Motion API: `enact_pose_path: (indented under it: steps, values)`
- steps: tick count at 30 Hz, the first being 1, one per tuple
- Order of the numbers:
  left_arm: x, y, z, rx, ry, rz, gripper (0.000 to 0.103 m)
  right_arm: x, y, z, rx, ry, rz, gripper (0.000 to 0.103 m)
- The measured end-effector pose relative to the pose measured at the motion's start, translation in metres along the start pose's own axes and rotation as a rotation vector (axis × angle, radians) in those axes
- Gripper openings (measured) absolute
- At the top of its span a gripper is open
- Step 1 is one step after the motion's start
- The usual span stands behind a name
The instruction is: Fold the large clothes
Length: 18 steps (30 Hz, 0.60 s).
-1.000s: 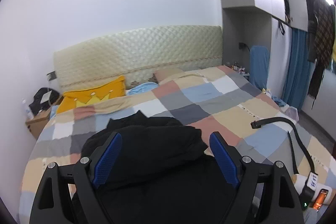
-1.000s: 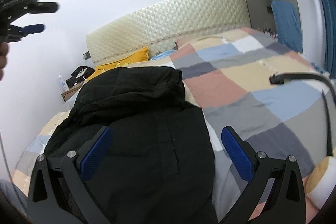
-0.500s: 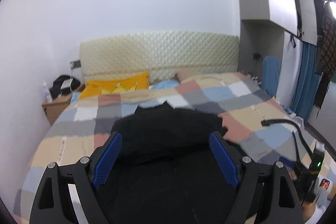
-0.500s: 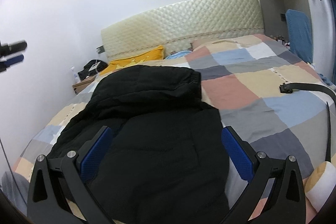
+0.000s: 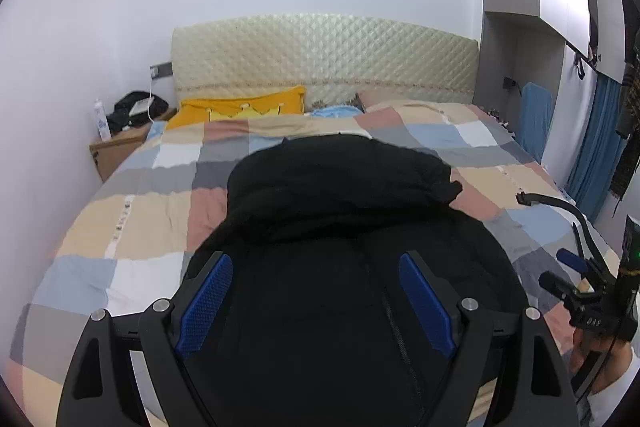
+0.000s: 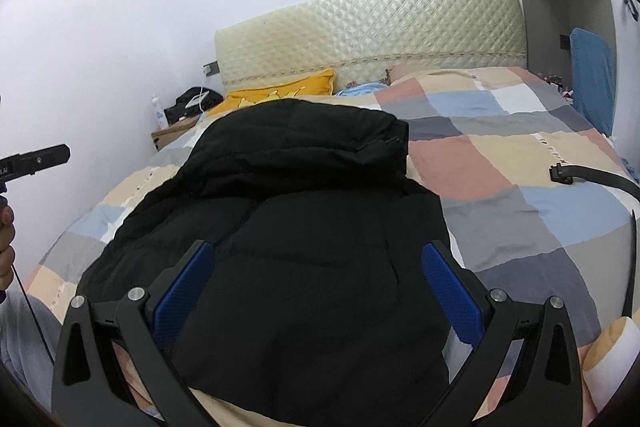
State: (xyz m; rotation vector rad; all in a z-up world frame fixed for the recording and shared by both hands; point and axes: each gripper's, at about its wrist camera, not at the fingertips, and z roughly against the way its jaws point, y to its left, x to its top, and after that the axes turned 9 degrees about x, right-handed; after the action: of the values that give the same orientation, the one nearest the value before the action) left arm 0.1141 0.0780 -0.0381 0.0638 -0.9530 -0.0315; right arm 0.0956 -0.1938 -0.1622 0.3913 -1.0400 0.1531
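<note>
A black padded jacket lies spread on the bed, its folded hood end toward the headboard and a zip running down its front. My left gripper hangs over its near part, open, with nothing pinched between the blue pads. My right gripper is open too, over the jacket nearer its right side. The right gripper also shows at the right edge of the left wrist view, in a person's hand. In the right wrist view one finger of the left gripper pokes in from the left edge.
The bed carries a checked quilt and ends in a quilted cream headboard. A yellow pillow lies at the head. A wooden nightstand with a bottle stands on the left. A black strap crosses the quilt's right side.
The left gripper has sunk and come in over the jacket, which now looms larger and centred in its view. The right gripper's view has swung a little; both stay open.
</note>
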Motion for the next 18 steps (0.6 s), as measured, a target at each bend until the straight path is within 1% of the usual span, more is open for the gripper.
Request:
enact_pose_path:
  steps: [6, 9, 11, 12, 15, 18]
  values:
    - [-0.009, 0.012, -0.016, 0.022, 0.013, -0.024, 0.085, -0.002, -0.001, -0.006, 0.024, 0.034, -0.020, 0.103]
    - [-0.013, 0.022, -0.032, 0.019, 0.036, -0.011, 0.085, -0.003, -0.003, -0.013, 0.045, 0.077, -0.030, 0.103]
    - [-0.017, 0.028, -0.041, 0.003, 0.054, 0.011, 0.085, -0.002, -0.002, -0.017, 0.064, 0.111, -0.011, 0.103]
    - [-0.019, 0.033, -0.048, -0.002, 0.073, 0.028, 0.085, 0.000, 0.001, -0.016, 0.055, 0.115, 0.018, 0.103]
    - [-0.023, 0.040, -0.057, 0.003, 0.091, 0.042, 0.085, 0.008, 0.005, -0.018, 0.022, 0.137, 0.084, 0.103]
    - [-0.025, 0.050, -0.066, -0.006, 0.130, 0.078, 0.085, 0.014, -0.006, -0.024, -0.004, 0.184, 0.068, 0.103]
